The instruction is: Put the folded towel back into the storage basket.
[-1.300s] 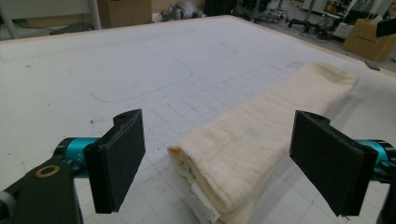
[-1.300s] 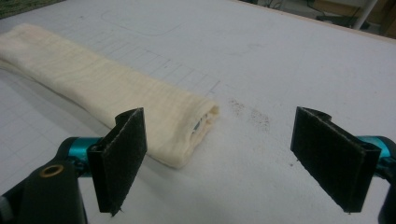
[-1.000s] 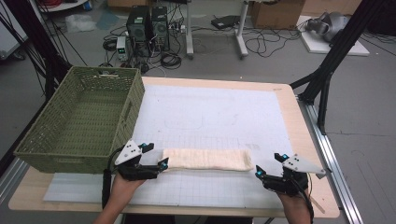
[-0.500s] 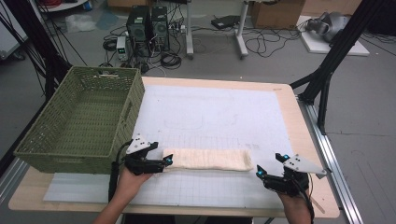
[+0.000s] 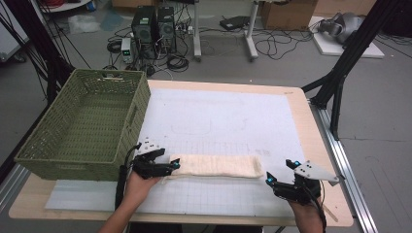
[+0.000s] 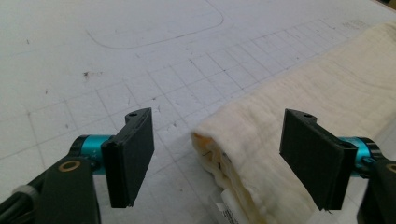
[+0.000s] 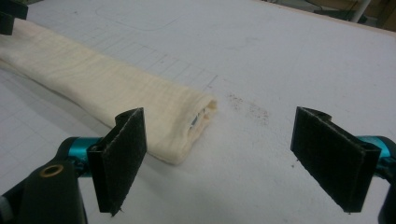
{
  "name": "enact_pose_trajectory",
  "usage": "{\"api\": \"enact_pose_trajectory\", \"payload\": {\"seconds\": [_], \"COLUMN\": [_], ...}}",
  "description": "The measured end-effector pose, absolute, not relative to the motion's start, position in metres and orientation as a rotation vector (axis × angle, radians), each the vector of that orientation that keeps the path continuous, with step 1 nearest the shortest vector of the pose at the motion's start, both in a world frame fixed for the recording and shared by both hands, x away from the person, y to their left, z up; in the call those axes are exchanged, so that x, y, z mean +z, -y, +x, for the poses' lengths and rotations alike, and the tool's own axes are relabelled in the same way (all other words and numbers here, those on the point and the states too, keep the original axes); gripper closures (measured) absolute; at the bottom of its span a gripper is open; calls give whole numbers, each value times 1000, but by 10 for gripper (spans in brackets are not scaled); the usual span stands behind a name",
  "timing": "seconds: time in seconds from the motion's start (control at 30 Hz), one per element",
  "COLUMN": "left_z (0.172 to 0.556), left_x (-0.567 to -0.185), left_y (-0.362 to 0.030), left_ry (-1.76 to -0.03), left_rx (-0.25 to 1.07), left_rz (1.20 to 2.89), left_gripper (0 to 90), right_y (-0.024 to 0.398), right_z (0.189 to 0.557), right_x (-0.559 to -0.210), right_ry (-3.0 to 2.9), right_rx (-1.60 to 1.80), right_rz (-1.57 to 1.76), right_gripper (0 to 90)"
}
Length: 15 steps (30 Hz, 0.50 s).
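Observation:
A cream towel (image 5: 214, 166), folded into a long strip, lies across the near part of the white grid mat (image 5: 218, 111). My left gripper (image 5: 175, 166) sits at the strip's left end. In the left gripper view its jaws (image 6: 223, 144) have just been closing. They stand on either side of the towel's (image 6: 303, 93) end and the pads do not press it. My right gripper (image 5: 280, 172) rests a little right of the strip's other end. It is open (image 7: 229, 154), with bare mat between the jaws and the towel's end (image 7: 93, 74) just ahead to the left.
A green woven basket (image 5: 131, 116) stands empty at the table's left, close behind my left hand. The table's wooden edge (image 5: 311, 126) runs along the right. Beyond the table are black frame legs, computers and cables on the floor.
My left gripper has slid right until its jaws stand around the towel's left end, and the jaws have narrowed a little. The right gripper and the towel have stayed put.

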<state>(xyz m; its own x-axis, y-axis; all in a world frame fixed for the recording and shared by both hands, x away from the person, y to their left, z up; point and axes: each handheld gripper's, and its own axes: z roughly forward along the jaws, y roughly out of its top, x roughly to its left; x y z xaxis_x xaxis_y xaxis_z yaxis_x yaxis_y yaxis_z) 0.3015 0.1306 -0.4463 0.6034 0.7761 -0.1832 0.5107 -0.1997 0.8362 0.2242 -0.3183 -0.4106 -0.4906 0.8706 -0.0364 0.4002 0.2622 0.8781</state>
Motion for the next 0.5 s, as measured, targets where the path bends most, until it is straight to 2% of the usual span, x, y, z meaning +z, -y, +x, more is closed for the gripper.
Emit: {"api": "enact_pose_trajectory", "payload": {"seconds": [0.5], "left_z": [295], "left_x": [-449], "left_y": [-121], "left_ry": [-1014], "left_rx": [363], "left_rz": [2020], "left_gripper": [408], "right_y": [319], "right_z": [224], "right_x": [-411], "right_ry": [-2018], "right_rx": [1165], "right_rz": [1152], "right_gripper": [169]}}
